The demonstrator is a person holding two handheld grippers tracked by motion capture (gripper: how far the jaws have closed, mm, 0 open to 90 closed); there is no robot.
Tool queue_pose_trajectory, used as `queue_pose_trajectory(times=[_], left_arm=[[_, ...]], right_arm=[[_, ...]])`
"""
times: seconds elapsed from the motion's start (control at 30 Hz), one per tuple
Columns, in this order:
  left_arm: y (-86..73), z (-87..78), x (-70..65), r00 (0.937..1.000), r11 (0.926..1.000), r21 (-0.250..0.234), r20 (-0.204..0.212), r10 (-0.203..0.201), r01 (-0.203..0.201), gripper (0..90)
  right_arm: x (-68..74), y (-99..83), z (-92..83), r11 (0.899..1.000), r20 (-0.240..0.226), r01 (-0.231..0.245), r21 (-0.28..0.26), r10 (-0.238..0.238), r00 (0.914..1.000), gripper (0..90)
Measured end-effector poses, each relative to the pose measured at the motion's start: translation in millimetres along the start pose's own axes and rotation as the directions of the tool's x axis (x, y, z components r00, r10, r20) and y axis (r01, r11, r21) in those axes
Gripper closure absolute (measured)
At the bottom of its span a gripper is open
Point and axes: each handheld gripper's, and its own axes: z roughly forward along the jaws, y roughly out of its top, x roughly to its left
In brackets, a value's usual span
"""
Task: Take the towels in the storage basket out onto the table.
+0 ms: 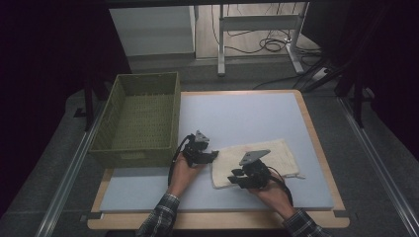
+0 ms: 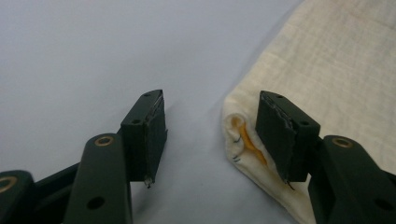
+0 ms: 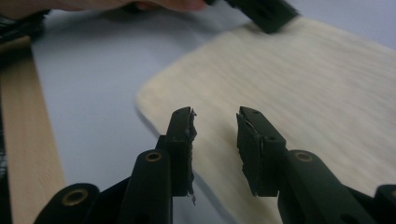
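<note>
A cream cloth (image 1: 276, 153) lies flat on the pale grey mat (image 1: 237, 113), near the front. My left gripper (image 1: 215, 154) sits at the cloth's left end. In the left gripper view its jaws (image 2: 212, 100) stand open, with the cloth's corner (image 2: 236, 133), which has an orange mark, just inside the right-hand pad; neither pad presses on it. My right gripper (image 1: 233, 177) hovers over the cloth's front left edge. Its jaws (image 3: 215, 114) are open above the cloth (image 3: 303, 79) with nothing between them. The left gripper's black jaw (image 3: 266, 11) appears beyond it.
A green woven basket (image 1: 133, 158) stands empty at the left of the table. The mat lies on a wooden tabletop (image 1: 316, 143) whose edge shows around it. Table legs and cables (image 1: 269, 44) are on the floor behind.
</note>
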Motion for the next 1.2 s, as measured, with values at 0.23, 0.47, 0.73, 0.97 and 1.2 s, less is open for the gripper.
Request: queue_pose_trajectory(times=[0.23, 0.47, 0.73, 0.97, 1.2], left_arm=[[0.0, 0.0, 0.3, 1.0, 1.0, -0.001, 0.0, 0.005, -0.005, 42.7], [0.0, 0.0, 0.3, 1.0, 1.0, -0.001, 0.001, 0.003, -0.003, 42.7], [0.0, -0.4, -1.0, 0.9999, 1.0, 0.001, -0.015, 0.006, -0.006, 44.9], [-4.5, -4.9, 3.4, 0.992, 0.9955, -0.016, 0.088, -0.091, 0.093, 84.7], [-11.9, -16.9, -1.9, 0.9968, 0.9978, -0.026, -0.049, -0.063, 0.062, 86.4]], right_arm=[[24.8, 15.7, 23.6, 0.999, -0.056, 0.053, 0.007, -0.052, 0.9971, 65.9], [35.2, 17.4, 39.9, 0.996, -0.018, 0.076, 0.044, -0.075, 0.997, 60.4], [44.2, 15.5, 39.7, 0.985, 0.057, 0.162, 0.055, -0.165, 0.9846, 81.9], [35.6, 13.5, 38.4, 0.995, 0.003, 0.097, 0.019, -0.097, 0.9953, 84.6], [38.4, 21.9, 41.1, 0.997, -0.044, 0.08, -0.023, -0.081, 0.9958, 84.5]])
